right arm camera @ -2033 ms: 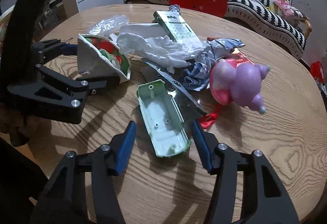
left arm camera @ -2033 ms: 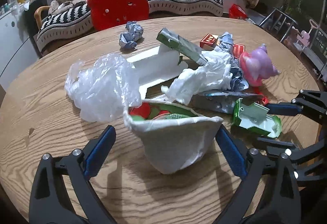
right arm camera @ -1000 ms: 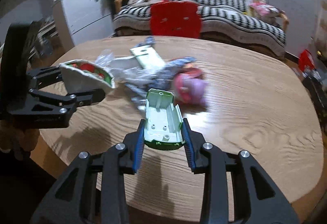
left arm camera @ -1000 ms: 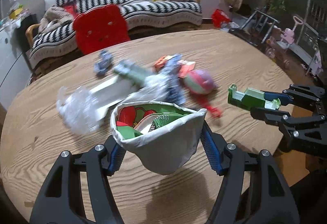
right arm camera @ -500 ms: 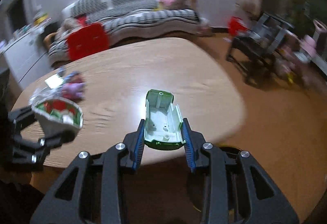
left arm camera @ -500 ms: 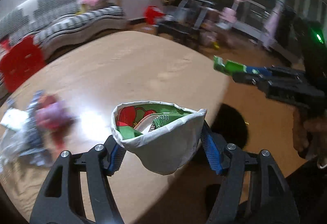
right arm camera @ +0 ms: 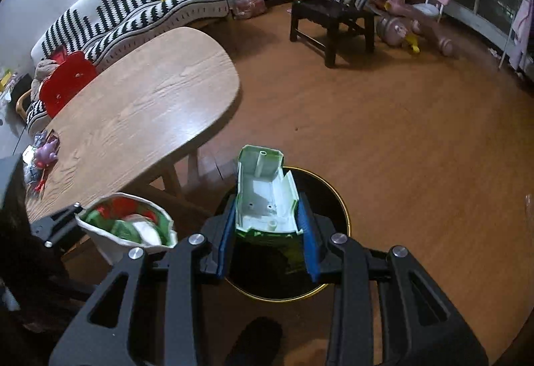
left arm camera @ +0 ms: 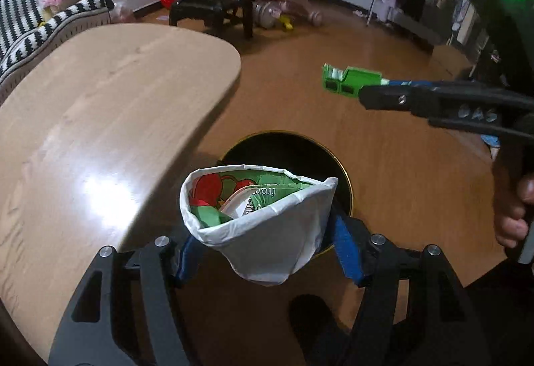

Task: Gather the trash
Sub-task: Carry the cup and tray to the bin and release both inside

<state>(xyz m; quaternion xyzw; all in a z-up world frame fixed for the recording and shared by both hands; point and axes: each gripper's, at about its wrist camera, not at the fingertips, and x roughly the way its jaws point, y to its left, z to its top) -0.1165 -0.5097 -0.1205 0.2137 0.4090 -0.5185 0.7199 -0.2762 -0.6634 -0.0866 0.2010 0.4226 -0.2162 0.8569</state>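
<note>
Two pieces of trash are in hand, and the step, by my reading, is the drop into the bin. The wooden table [right arm camera: 140, 105] stands to the left, with more litter [right arm camera: 41, 154] lying at its far end, so the collecting is not finished. On the floor just beside the table sits the round black bin [right arm camera: 337, 212] with its gold rim. The left gripper [left arm camera: 263, 239] is closed around a crumpled paper cup [left arm camera: 267, 232] stuffed with red and green wrappers, held above the bin's near edge in its own view. The right gripper [right arm camera: 267, 232] is clamped on a green plastic shell [right arm camera: 263, 195], hollow side up, directly over the bin's mouth. The next move calls for opening the jaws while each piece hangs over the mouth; the cup looks close to the rim and may need shifting inward first.
</note>
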